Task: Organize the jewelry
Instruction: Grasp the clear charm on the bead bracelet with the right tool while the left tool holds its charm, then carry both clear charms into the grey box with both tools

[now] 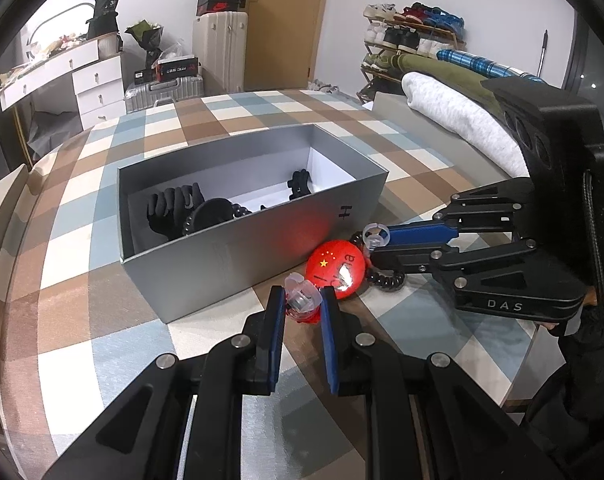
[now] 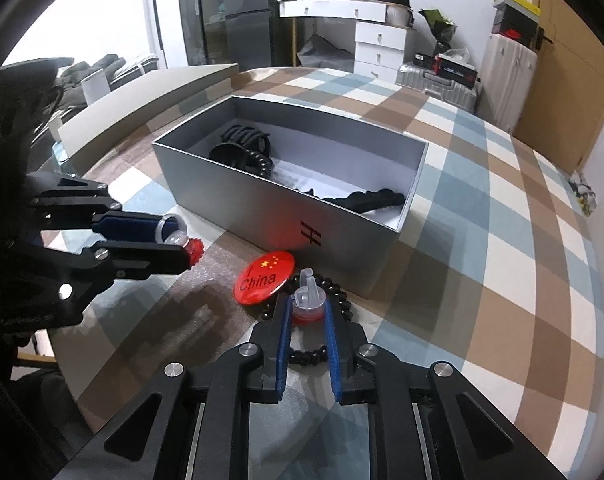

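**Both Grippers Holding Small Clear-and-Red Pieces Beside the Grey Box**

The left gripper (image 1: pixel 302 300) is closed narrow on a small clear plastic piece with a red base (image 1: pixel 302 302); in the right wrist view the same piece (image 2: pixel 184 240) projects from between its blue pads. The right gripper (image 2: pixel 309 308) is likewise clamped on a second clear-and-red piece (image 2: pixel 309 304), with its pads pressing the sides. What these pieces are exactly cannot be told.

The open grey box (image 1: pixel 222 256) stands on the checked tablecloth (image 1: pixel 102 340), just behind both grippers. It already contains black hair claws (image 1: pixel 174 208) and a black coil tie (image 2: pixel 258 162). Outside it, touching or just beside its front wall, lie a red China badge (image 2: pixel 264 282) and a black bead bracelet (image 2: pixel 333 300), the bracelet partly under the right gripper.

Handling notes, as judgement:
- The held pieces appear light, rigid and smooth; they may slip or pop out of the pads if squeezed off-centre. Grip across the widest flat sides.
- The badge is flat, glossy and hard to pinch from above; take it by the rim.
- The bracelet is limp and will drape; pinch one section of beads and lift clear of the box wall.
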A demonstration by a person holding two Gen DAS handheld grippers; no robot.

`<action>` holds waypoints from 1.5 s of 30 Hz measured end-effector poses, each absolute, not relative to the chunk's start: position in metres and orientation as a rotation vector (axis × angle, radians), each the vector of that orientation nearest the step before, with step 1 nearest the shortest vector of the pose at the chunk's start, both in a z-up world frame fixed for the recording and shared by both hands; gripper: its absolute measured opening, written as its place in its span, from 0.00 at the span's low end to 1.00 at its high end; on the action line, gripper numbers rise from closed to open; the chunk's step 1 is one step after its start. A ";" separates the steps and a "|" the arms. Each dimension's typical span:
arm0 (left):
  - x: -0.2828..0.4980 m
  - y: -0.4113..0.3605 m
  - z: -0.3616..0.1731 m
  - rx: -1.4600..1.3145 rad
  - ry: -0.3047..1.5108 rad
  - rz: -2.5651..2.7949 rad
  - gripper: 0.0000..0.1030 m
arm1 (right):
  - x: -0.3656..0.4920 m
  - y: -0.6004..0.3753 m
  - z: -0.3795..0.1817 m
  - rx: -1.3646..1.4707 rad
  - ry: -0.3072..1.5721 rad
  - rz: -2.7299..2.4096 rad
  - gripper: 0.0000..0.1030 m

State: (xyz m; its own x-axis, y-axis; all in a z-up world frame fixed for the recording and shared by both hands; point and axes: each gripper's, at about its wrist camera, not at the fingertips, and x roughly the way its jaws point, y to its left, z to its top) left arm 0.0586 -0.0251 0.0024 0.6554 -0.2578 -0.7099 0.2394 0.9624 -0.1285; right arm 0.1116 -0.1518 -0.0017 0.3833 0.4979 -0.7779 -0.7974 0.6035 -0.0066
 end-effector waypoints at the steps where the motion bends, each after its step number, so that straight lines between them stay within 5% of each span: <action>1: 0.058 -0.025 0.003 -0.025 0.806 -0.280 0.12 | 0.112 -0.152 -0.001 -0.417 0.823 0.856 0.15; 45: 0.055 -0.005 0.029 -0.086 0.698 -0.188 0.12 | 0.103 -0.167 0.044 -0.261 0.666 0.883 0.15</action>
State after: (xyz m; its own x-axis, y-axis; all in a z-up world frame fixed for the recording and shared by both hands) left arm 0.0552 -0.0046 0.0289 0.7503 -0.2010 -0.6298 0.1434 0.9794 -0.1419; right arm 0.1029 -0.1675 0.0443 0.4513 0.6272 -0.6348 -0.7829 0.6197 0.0557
